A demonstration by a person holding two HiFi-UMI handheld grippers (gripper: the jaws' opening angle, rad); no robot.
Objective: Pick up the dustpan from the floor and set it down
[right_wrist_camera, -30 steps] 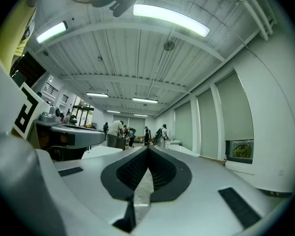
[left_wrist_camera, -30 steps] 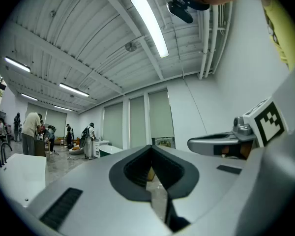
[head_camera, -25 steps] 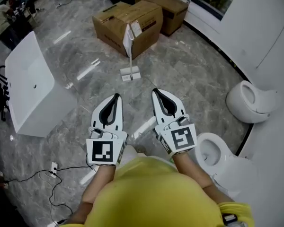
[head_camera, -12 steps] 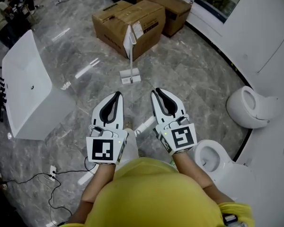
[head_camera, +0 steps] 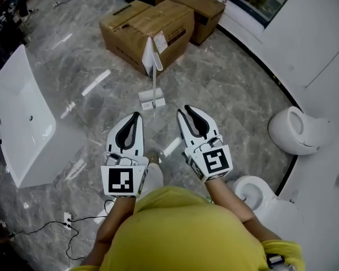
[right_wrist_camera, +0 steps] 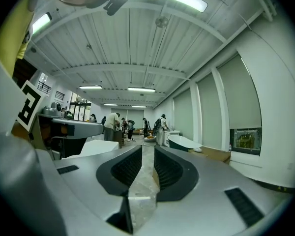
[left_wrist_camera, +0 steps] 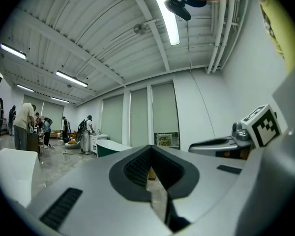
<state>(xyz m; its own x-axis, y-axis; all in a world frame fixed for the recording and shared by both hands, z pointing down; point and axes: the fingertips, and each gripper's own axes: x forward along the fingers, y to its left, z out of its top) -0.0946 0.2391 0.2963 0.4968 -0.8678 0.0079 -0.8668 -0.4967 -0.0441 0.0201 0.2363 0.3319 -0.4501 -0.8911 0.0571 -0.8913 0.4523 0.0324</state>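
Note:
A white long-handled dustpan [head_camera: 152, 99] stands upright on the marble floor, in front of a cardboard box [head_camera: 150, 24]. Its thin handle [head_camera: 154, 75] rises to a white flap by the box. In the head view both grippers are held level, side by side, a short way short of the dustpan's base. My left gripper [head_camera: 138, 115] is shut, its tips meeting, with nothing in it [left_wrist_camera: 150, 149]. My right gripper [head_camera: 183, 110] has just been opening. A narrow gap shows between its pads [right_wrist_camera: 147, 146], with only floor seen through it.
A second cardboard box [head_camera: 200, 4] lies behind the first. A white bathtub [head_camera: 17, 123] sits on the floor at the left. Two white toilets [head_camera: 296, 130] [head_camera: 254, 192] stand along the curved wall at the right. A cable and power strip [head_camera: 68, 219] lie near my feet.
Both grippers have moved forward together, closer to the dustpan's base. The right gripper's tips, closed a second ago, now stand slightly apart. The left gripper stays shut.

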